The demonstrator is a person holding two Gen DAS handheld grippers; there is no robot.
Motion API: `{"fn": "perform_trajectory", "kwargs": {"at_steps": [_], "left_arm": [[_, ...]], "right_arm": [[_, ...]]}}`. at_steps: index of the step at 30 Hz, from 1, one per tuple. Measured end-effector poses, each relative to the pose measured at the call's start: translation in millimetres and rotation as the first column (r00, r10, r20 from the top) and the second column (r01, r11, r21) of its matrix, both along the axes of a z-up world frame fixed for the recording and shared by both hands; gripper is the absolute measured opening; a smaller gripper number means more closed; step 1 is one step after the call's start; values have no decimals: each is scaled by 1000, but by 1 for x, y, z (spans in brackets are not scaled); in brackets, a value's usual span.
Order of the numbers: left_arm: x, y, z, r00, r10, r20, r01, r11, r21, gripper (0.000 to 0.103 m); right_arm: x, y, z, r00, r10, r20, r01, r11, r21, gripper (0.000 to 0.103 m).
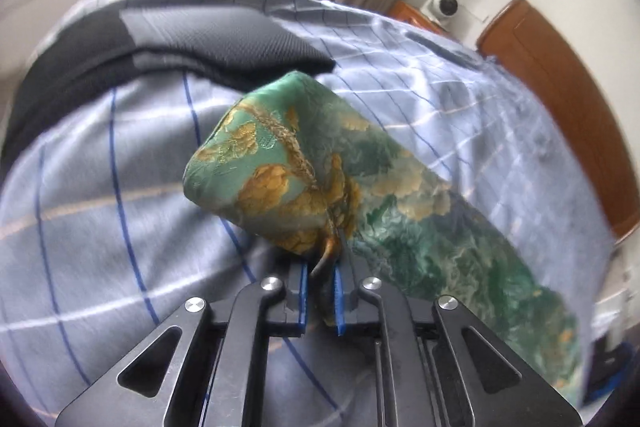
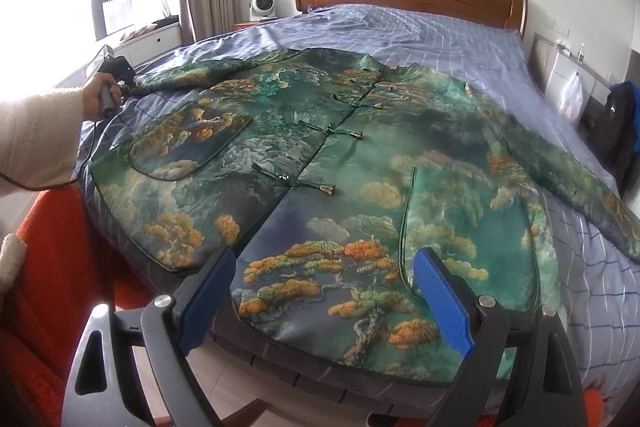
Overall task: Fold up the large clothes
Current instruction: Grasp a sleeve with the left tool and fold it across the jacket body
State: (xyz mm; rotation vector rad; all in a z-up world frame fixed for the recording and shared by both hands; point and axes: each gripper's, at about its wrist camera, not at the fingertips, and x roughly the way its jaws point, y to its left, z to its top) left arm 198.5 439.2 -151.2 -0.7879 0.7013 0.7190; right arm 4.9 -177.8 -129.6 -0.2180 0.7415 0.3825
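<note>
While the green brocade jacket (image 2: 320,155) lies face up and spread flat on the checked bedspread (image 2: 440,27), its hem at the near edge of the bed and both sleeves stretched out sideways, the left gripper (image 1: 320,291) has its blue pads pressed together on the cuff end of the left sleeve (image 1: 280,163). In the right wrist view that gripper (image 2: 116,79) shows small at the far left of the bed, so how much cloth it holds is hard to judge there; up close the pinch looks to sit on the seam at the cuff, a thin bite.

The step in hand seems to be folding this sleeve in across the front. To do it well, the cuff should be lifted only enough to clear the bedspread, then carried level toward the row of knot buttons (image 2: 352,135), so the sleeve creases at the shoulder rather than dragging the body askew.

The right gripper (image 2: 320,291) hangs over the near hem with its fingers spread wide, holding nothing. It could press the hem down to keep the jacket from sliding.
</note>
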Motion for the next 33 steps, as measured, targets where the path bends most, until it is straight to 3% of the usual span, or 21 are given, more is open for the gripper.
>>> {"fn": "perform_trajectory", "kwargs": {"at_steps": [1,4,6,8,10,11,12,13,15,16,17,20,22,23,25,27,28,30,31,33], "left_arm": [[3,-1,1,1000,-2,-21,3,1000,17,8],[8,-25,29,998,-27,-57,36,985,169,8],[16,-58,65,993,-95,-66,111,942,318,8],[26,-105,107,976,-205,-66,212,856,471,8],[35,-150,140,947,-313,-73,296,759,580,8],[41,-188,162,912,-401,-82,355,674,648,8],[44,-216,174,883,-460,-92,391,613,687,8],[48,-255,186,834,-540,-113,438,523,732,8],[56,-315,195,745,-647,-163,500,379,779,9],[59,-352,193,689,-697,-199,532,300,792,8],[63,-382,188,645,-729,-229,556,243,795,9],[75,-459,154,533,-784,-317,635,124,762,9],[90,-497,115,478,-789,-386,704,82,705,18],[99,-511,94,456,-784,-420,742,75,666,20],[116,-530,54,412,-765,-494,810,60,583,47],[118,-548,18,380,-726,-572,844,19,537,57],[110,-553,13,363,-723,-588,849,-5,529,58],[92,-562,14,311,-741,-595,851,-61,521,72],[85,-566,18,290,-756,-587,849,-79,522,84],[67,-562,37,256,-794,-551,845,-93,526,93]], "right_arm": [[1,-1,0,1000,1,2,-1,1000,6,90],[1,-8,0,1000,-6,0,6,999,32,90],[2,-14,-2,1000,-20,-3,20,999,46,90],[4,-22,-4,999,-39,-11,40,997,66,90],[6,-29,-5,998,-56,-22,58,994,90,90],[7,-31,-6,998,-61,-25,63,993,100,90],[7,-33,-6,997,-65,-28,68,992,110,90],[8,-35,-6,997,-69,-28,72,990,117,90],[7,-37,-5,997,-74,-21,76,989,128,90],[6,-38,-4,997,-76,-15,77,988,132,90],[5,-39,-2,997,-78,-9,79,988,134,90],[1,-44,0,996,-88,1,87,986,140,90],[-1,-47,1,995,-96,2,94,985,143,90],[-2,-48,2,995,-98,3,97,985,144,90],[-4,-52,3,994,-105,7,103,984,145,90],[-7,-54,4,994,-111,7,109,984,143,90],[-8,-56,3,994,-113,6,111,983,143,90],[-9,-58,3,993,-120,5,118,983,140,90],[-10,-59,2,992,-123,4,121,983,140,90],[-8,-61,2,991,-131,3,129,981,145,90]]}}
